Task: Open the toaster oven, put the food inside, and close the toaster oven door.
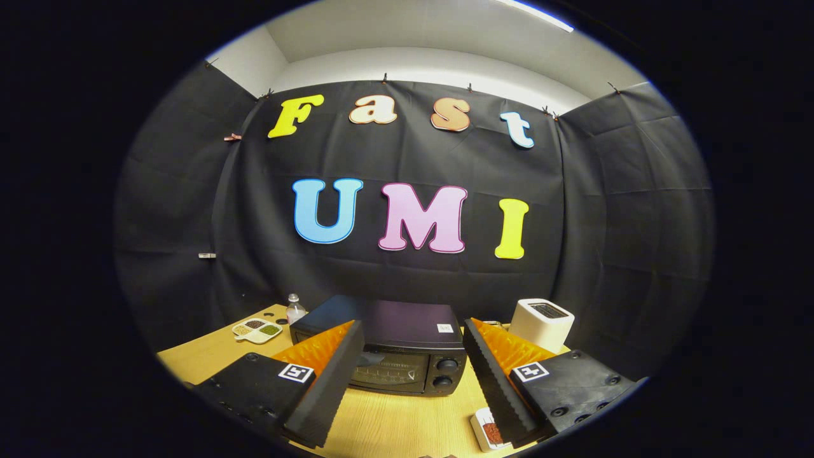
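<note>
A black toaster oven [394, 346] stands on the wooden table [394, 420], just ahead of my fingers, with its glass door shut and two knobs [446, 373] on its right side. My gripper [410, 337] is open, held above the table, with nothing between its fingers. The oven shows through the gap between them. A small white dish holding reddish-brown food [488, 431] lies on the table beside my right finger, partly hidden by it.
A white pop-up toaster [542, 324] stands to the right of the oven near the back wall. To the oven's left sit a clear bottle [295, 310] and a white divided tray of seasonings [257, 330].
</note>
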`<state>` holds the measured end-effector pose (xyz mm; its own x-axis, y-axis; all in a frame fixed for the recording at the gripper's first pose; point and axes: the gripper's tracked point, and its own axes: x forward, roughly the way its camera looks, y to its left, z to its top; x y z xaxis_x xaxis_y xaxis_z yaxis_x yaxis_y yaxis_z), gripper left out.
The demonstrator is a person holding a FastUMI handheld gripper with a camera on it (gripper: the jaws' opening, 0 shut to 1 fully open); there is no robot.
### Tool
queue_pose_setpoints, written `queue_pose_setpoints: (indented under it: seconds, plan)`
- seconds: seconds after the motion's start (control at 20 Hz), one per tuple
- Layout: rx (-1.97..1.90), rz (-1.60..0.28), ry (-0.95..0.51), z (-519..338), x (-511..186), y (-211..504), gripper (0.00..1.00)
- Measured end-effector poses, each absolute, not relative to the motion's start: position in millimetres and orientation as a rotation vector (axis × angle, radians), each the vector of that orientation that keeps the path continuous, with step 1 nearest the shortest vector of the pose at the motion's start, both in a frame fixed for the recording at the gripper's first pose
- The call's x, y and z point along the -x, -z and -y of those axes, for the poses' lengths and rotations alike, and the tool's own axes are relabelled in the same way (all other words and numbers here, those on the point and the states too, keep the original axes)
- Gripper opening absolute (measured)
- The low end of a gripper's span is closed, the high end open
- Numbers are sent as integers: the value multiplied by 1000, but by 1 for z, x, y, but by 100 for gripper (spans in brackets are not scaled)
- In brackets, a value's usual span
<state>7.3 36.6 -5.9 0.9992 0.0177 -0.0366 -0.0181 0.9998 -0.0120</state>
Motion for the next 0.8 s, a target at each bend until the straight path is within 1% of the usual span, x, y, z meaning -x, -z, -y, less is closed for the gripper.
queue_pose_setpoints:
  seconds: [0.4,0.5,0.8]
  plan:
    - [9,-86,2,-54,-31,21,97]
    - [18,-118,22,-55,-44,32,97]
    - [-30,-208,25,-87,-90,63,97]
